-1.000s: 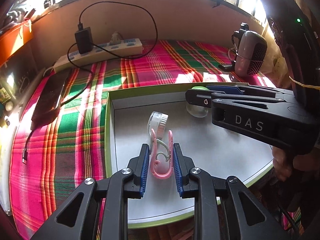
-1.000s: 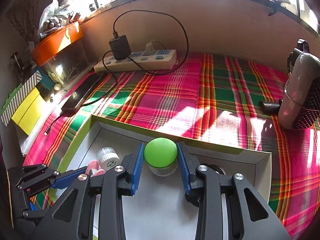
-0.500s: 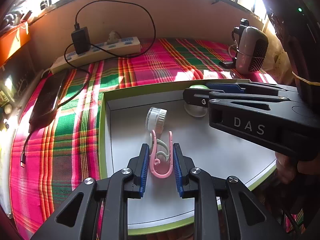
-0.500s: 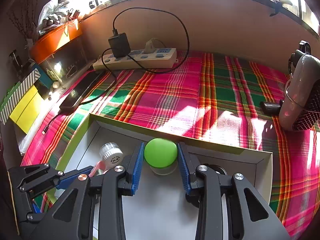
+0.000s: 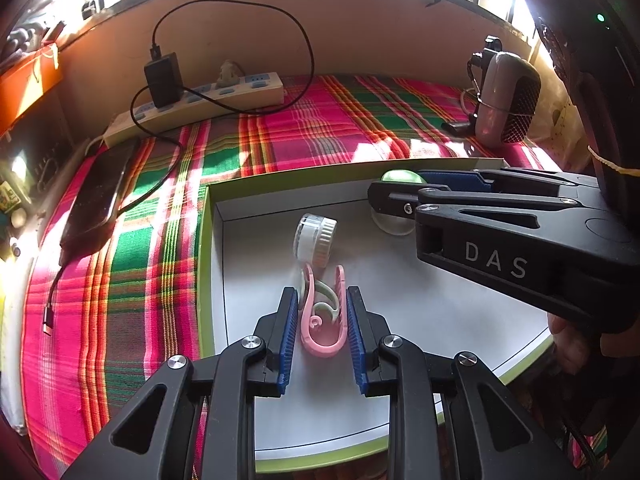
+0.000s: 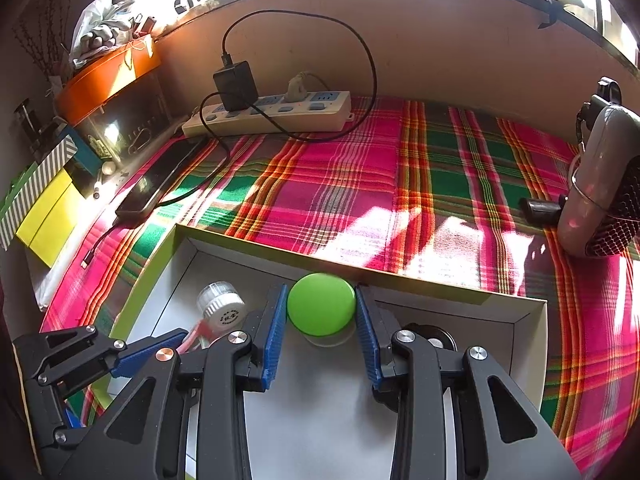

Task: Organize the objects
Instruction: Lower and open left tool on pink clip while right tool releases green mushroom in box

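i have both loads over the box (image 5: 208, 240), left gripper (image 5: 322, 312) jaws clamped on the pink clip (image 5: 320, 332), right gripper (image 6: 321, 322) jaws clamped on the green-lidded jar (image 6: 321, 307); next comes setting each down and releasing.

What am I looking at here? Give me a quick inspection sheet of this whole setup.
Surface: plaid cloth under a green-rimmed tray.
Job's things: pink clip, green-lidded jar, white-capped jar, all in the tray.
Clutter: phone, small fan.
Grippers: left gripper jaws around the clip; right gripper jaws flanking the green lid.
Cables: charger cord looping from power strip.
Surroundings: sunlit windows, orange box.
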The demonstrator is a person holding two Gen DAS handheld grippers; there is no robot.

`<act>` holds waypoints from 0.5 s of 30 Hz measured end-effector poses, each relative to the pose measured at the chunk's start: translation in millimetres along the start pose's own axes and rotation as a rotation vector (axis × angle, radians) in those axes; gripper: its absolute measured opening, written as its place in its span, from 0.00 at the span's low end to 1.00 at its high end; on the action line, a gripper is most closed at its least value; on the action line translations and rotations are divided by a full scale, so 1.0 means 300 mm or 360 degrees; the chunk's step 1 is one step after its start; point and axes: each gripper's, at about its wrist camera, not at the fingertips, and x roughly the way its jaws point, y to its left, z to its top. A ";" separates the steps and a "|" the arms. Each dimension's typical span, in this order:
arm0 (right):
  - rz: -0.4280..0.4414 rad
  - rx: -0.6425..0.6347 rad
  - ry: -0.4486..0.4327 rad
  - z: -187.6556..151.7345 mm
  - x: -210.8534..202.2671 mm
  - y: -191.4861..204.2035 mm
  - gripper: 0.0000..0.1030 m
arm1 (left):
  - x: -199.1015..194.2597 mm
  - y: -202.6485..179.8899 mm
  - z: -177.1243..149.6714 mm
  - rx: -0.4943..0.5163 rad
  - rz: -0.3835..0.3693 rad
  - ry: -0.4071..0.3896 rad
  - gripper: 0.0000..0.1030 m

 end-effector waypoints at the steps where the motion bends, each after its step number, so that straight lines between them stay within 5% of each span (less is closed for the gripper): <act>1: -0.0003 0.0003 0.0000 0.000 0.000 -0.001 0.34 | 0.000 0.001 0.000 -0.0006 -0.0007 -0.0002 0.23; 15: -0.0010 0.0041 -0.0031 0.000 -0.022 -0.007 0.46 | -0.007 0.003 0.000 -0.0030 -0.0026 -0.0004 0.30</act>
